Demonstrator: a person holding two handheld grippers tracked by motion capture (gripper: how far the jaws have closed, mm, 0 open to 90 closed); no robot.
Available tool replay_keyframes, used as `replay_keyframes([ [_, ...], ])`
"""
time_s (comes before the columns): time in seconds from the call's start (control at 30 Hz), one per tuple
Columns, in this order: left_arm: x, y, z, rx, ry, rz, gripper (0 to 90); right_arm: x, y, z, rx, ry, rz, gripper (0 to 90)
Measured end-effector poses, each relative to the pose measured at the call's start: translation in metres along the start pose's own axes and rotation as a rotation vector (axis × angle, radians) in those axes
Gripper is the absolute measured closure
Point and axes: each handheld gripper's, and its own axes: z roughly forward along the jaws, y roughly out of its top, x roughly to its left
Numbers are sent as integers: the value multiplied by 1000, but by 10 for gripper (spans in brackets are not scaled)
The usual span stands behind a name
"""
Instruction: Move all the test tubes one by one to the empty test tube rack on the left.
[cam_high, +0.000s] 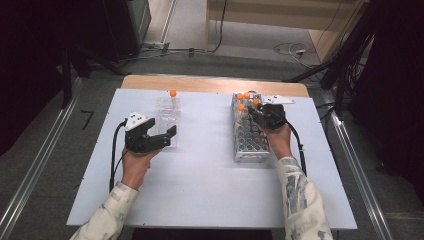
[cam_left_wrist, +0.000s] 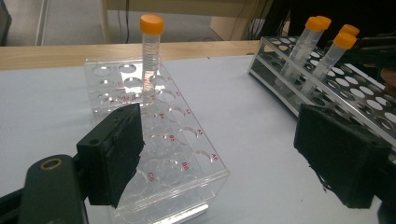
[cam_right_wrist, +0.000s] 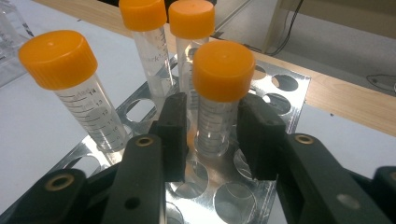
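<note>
Orange caps top four clear tubes standing in the metal rack (cam_right_wrist: 275, 81), and the right gripper (cam_right_wrist: 212, 135) has its black jaws around the nearest of them. That tube (cam_right_wrist: 219, 93) stands upright in a hole of the rack, between the two pads just under its cap; the pads sit close on either side of its clear wall, and whether they already press on it cannot be told. Two more tubes (cam_right_wrist: 142, 28) stand just beyond the jaws, close together, and a fourth (cam_right_wrist: 70, 79) stands to the gripper's left, slightly tilted. In the high view the right gripper (cam_high: 260, 116) reaches over the far end of the rack (cam_high: 247, 142) from the rack's right side, the hand behind it.

Well apart on the white table (cam_high: 200, 170), the left gripper (cam_left_wrist: 219, 154) holds nothing, its jaws set wide. One pad (cam_left_wrist: 116, 154) lies over the near end of a clear plastic rack (cam_left_wrist: 187, 154), while the other pad (cam_left_wrist: 341, 158) hangs over bare table with the metal rack just beyond it. A single orange-capped tube (cam_left_wrist: 150, 46) stands upright in the far end of the clear rack, ahead of the left jaws and well clear of them. From above, the left gripper (cam_high: 157, 136) sits at the near end of that clear rack (cam_high: 167, 117).
</note>
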Motion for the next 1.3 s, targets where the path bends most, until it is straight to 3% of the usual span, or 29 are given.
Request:
replay_keyframes([
  [0.27, 0, 1, -1, -5, -3, 2, 164, -2, 0, 2, 12, 2, 12, 711],
  [0.47, 0, 0, -1, -3, -4, 0, 164, -2, 4, -3, -19, -2, 24, 713],
  [0.83, -2, 0, -1, 0, -6, 5, 164, 3, 22, -25, -81, -29, 8, 714],
  [1.3, -3, 2, -4, -5, -11, 11, 164, 12, 31, -57, -115, -2, 16, 715],
])
